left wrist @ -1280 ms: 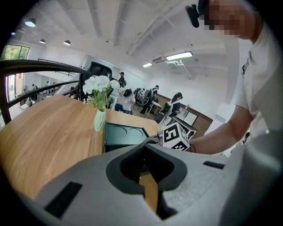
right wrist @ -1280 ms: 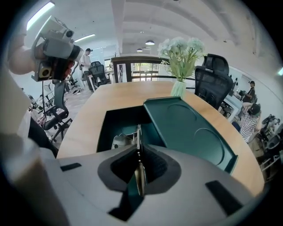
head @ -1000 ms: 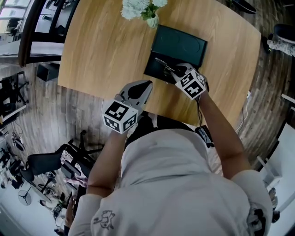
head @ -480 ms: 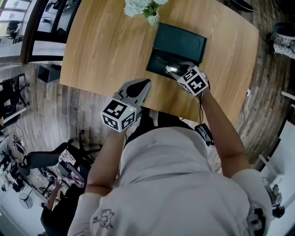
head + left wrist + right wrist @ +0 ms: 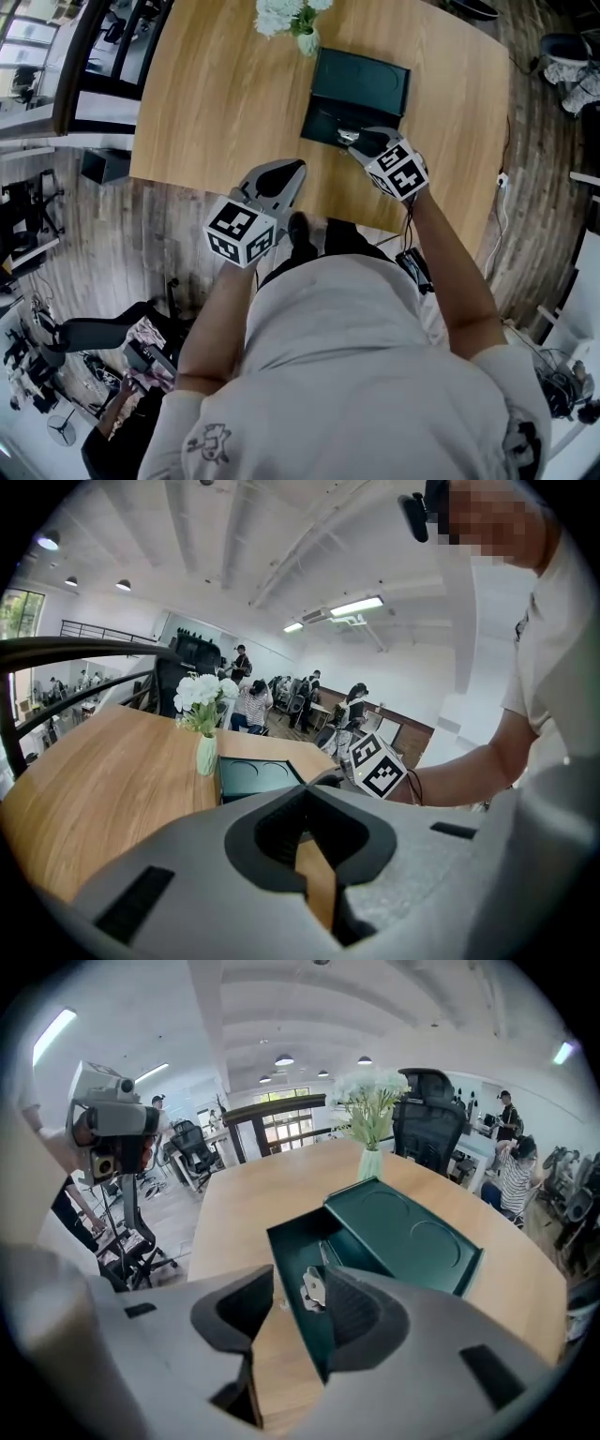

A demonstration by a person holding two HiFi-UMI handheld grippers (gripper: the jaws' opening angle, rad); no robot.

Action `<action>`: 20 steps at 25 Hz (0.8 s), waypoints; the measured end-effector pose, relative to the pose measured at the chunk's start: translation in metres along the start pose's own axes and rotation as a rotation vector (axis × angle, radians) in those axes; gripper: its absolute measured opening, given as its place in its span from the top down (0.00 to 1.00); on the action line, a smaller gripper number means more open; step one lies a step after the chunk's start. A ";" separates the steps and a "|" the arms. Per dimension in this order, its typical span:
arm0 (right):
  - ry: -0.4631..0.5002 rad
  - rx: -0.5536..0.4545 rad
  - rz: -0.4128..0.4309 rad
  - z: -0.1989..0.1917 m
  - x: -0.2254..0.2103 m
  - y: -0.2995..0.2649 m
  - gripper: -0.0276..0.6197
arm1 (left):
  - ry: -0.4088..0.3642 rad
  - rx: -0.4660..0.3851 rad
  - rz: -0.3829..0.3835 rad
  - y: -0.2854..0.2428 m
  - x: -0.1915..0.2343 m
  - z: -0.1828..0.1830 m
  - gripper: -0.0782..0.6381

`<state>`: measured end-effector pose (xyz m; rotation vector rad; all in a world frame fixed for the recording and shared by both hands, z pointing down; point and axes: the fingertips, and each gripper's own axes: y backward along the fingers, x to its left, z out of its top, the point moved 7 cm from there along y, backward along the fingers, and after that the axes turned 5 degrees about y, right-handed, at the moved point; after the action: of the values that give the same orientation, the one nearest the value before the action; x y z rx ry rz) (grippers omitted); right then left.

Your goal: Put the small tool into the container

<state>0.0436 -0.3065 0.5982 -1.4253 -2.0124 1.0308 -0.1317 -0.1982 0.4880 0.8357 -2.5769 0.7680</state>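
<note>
The container [image 5: 361, 89], a dark green box with its lid open, sits on the wooden table [image 5: 216, 84]. The right gripper [image 5: 361, 142] hangs above it, jaws just opened wide and empty. The left gripper [image 5: 292, 173] is closed on nothing. The small tool [image 5: 312, 1290] lies inside the box.

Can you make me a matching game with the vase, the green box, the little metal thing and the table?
Things:
1. vase
2. container
3. small metal tool
4. table

What fits:
A. dark green
B. lying inside the container
C. light wood
D. holding white flowers

Pairs: 1-D, 2-A, 3-B, 4-C.
</note>
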 end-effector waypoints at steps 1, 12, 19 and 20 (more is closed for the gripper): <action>-0.005 -0.012 -0.013 0.002 0.004 0.005 0.68 | -0.012 -0.002 -0.005 0.004 -0.001 0.001 0.88; -0.018 -0.206 -0.144 0.024 0.080 0.084 0.83 | -0.097 -0.036 -0.081 0.057 -0.036 -0.001 0.88; -0.101 -0.368 -0.170 0.040 0.126 0.129 0.92 | -0.158 -0.088 -0.133 0.098 -0.068 0.006 0.88; -0.114 -0.389 -0.165 0.040 0.132 0.134 0.93 | -0.165 -0.095 -0.138 0.103 -0.071 0.006 0.88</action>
<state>0.0462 -0.1708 0.4615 -1.3767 -2.4690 0.6885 -0.1404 -0.1003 0.4106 1.0741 -2.6391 0.5536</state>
